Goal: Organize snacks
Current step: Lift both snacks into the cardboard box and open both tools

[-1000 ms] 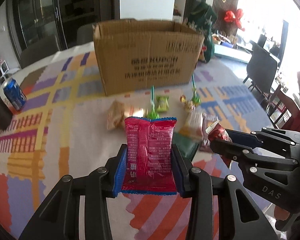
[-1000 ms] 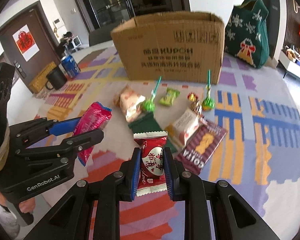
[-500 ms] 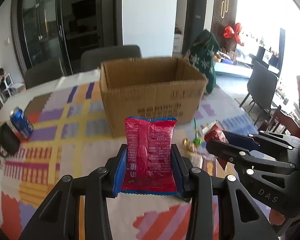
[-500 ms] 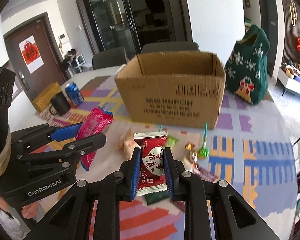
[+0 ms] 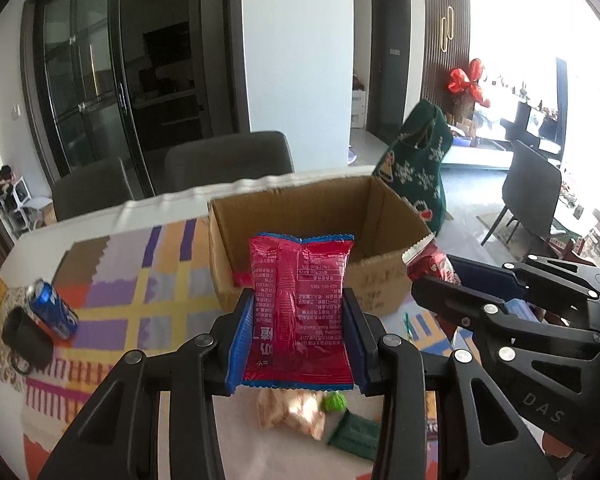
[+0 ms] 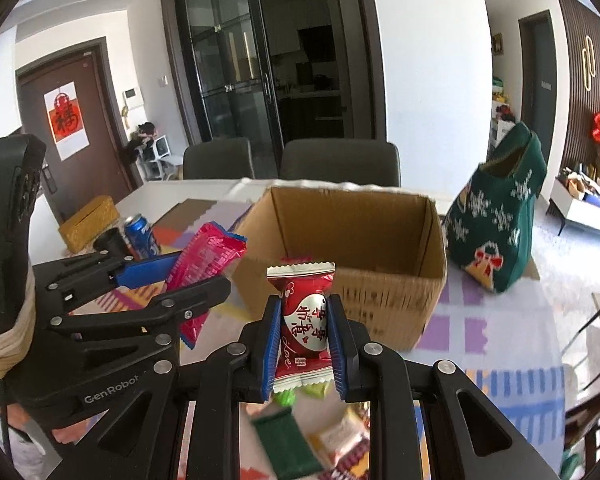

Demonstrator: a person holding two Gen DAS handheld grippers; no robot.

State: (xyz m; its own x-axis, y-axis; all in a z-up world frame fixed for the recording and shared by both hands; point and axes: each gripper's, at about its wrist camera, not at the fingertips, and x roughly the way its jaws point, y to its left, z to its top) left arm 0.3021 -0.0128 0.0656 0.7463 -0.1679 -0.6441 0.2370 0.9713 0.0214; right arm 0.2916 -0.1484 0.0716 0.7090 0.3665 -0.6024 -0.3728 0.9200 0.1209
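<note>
Left claw [image 5: 298, 334] is clenched on a pink-red snack packet [image 5: 300, 300], which stands upright between the blue pads, dead centre of the left wrist view, its top edge overlapping the near wall of the open cardboard box [image 5: 320, 216] behind it. Right claw [image 6: 304, 346] is gripping a smaller red candy packet [image 6: 303, 320] (white heart print, "love" on it), also upright between its pads at lower centre of the right view, with the same box just beyond it. Each claw shows up in the other's camera, held side by side and apart.

Below the claws, on the patterned worktop [image 5: 132, 280], loose snacks lie about: a pale wrapped one [image 5: 292, 412] and a dark green packet [image 5: 356, 438]. A blue soda can [image 5: 54, 310] and black mug [image 5: 26, 340] sit at left, a green Christmas bag [image 6: 500, 220] right of the box.
</note>
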